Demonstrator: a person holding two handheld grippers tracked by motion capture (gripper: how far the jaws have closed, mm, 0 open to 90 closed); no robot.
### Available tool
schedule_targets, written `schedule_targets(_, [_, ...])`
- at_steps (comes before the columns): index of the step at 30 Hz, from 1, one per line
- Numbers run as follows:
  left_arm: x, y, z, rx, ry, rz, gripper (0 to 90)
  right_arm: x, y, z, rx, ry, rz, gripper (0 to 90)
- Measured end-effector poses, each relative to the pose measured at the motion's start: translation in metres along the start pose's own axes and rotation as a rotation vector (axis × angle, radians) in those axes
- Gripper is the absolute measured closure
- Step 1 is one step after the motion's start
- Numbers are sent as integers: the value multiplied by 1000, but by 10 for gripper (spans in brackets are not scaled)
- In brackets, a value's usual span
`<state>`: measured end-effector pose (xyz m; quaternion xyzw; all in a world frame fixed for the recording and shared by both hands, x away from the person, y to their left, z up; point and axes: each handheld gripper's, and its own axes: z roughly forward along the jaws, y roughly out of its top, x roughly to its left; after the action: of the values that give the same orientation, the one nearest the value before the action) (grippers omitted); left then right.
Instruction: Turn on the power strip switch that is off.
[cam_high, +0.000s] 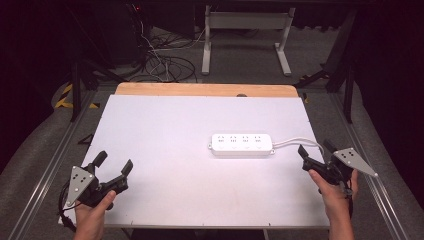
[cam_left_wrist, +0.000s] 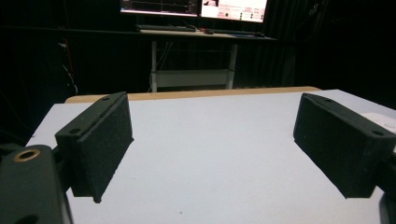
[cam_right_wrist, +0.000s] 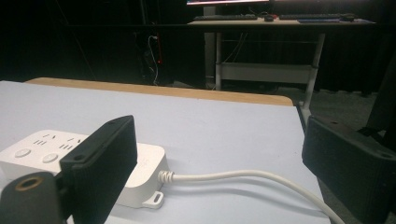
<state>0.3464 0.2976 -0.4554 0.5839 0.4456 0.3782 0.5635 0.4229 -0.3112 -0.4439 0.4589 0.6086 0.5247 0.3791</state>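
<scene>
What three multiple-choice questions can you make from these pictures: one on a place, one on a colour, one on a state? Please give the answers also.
1. Where does the power strip lie on the table?
A. right of centre
B. far left corner
C. near left edge

2. What colour is its cable?
A. black
B. white
C. red

3. How is the left hand-held gripper?
A. open, empty
B. shut on the cable
C. shut on the strip

Answers: 1 A, the high view shows it there; 2 B, white against the table; 3 A, jaws stand apart around bare table.

Setting: darkened lab or recording studio. Evidence: black surrounds, white-topped table (cam_high: 165, 150) on railed frame, loose floor cables (cam_high: 160, 60), desk (cam_right_wrist: 280, 21) bearing 2 lit monitors (cam_left_wrist: 194, 7).
</scene>
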Motion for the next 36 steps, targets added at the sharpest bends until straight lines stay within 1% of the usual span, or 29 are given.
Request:
schedule_targets(6, [-1, 0, 1, 3, -6, 3, 122, -1, 0, -1, 0, -2, 2, 111])
schedule_targets(20, [0, 0, -1, 1, 2, 0, 123, 0, 0, 1, 5, 3, 4, 114])
schedule_targets(24, [0, -1, -3, 5, 4, 7, 123, 0, 1, 1, 5, 5, 8, 115])
schedule_targets(27, [1, -1, -3, 3, 7, -1, 123, 1, 0, 3, 7, 8, 1, 115])
schedule_targets(30, [1, -1, -4, 4, 8, 1, 123, 2, 0, 4, 8, 11, -1, 117])
schedule_targets(36, [1, -1, -4, 4, 7, 2, 123, 1, 0, 3, 6, 9, 5, 117])
